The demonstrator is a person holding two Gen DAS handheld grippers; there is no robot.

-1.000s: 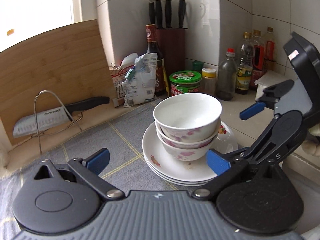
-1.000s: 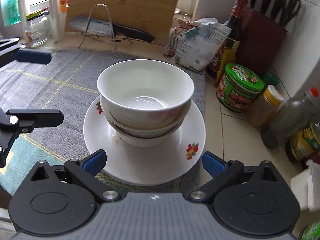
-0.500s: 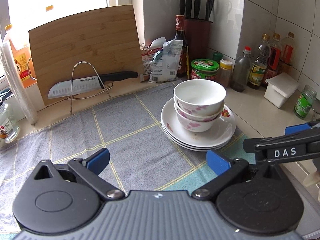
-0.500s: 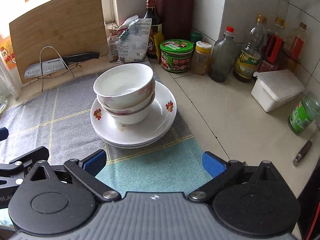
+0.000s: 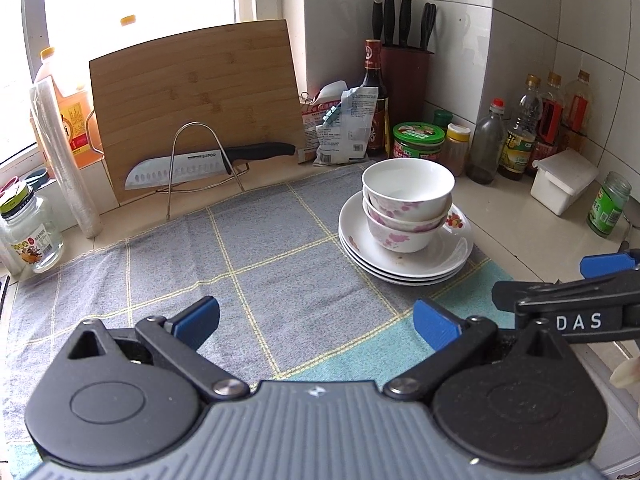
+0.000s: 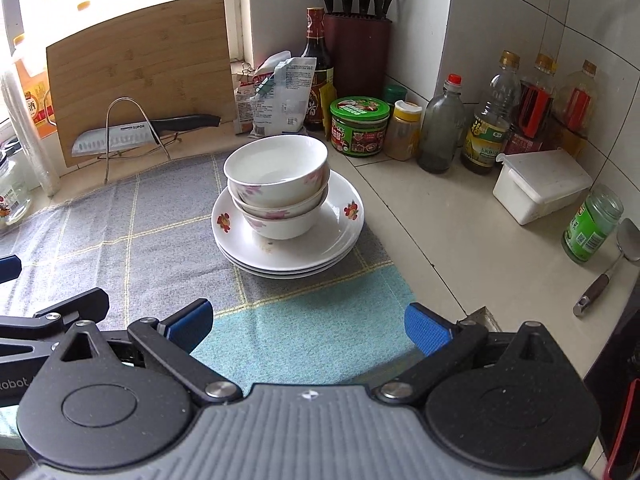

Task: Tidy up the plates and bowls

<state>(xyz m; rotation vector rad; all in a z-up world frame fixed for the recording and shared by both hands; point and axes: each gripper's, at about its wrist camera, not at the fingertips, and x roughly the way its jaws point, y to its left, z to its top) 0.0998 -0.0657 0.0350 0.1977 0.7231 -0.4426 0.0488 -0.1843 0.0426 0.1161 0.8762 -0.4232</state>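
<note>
Hovering with blue pads spread and empty, the left gripper [image 5: 316,322] faces nested floral bowls [image 5: 408,204] atop stacked plates [image 5: 404,256] at one o'clock; a careless nudge could topple them. From the right gripper [image 6: 306,326], likewise agape, the stack sits at twelve on a checked cloth [image 6: 160,240] over the tiled kitchen counter [image 6: 440,232].

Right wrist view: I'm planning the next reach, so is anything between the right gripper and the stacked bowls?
Nothing visible. Only bare checked cloth lies between the open right gripper and the stacked bowls, which sit on the plates.
</note>
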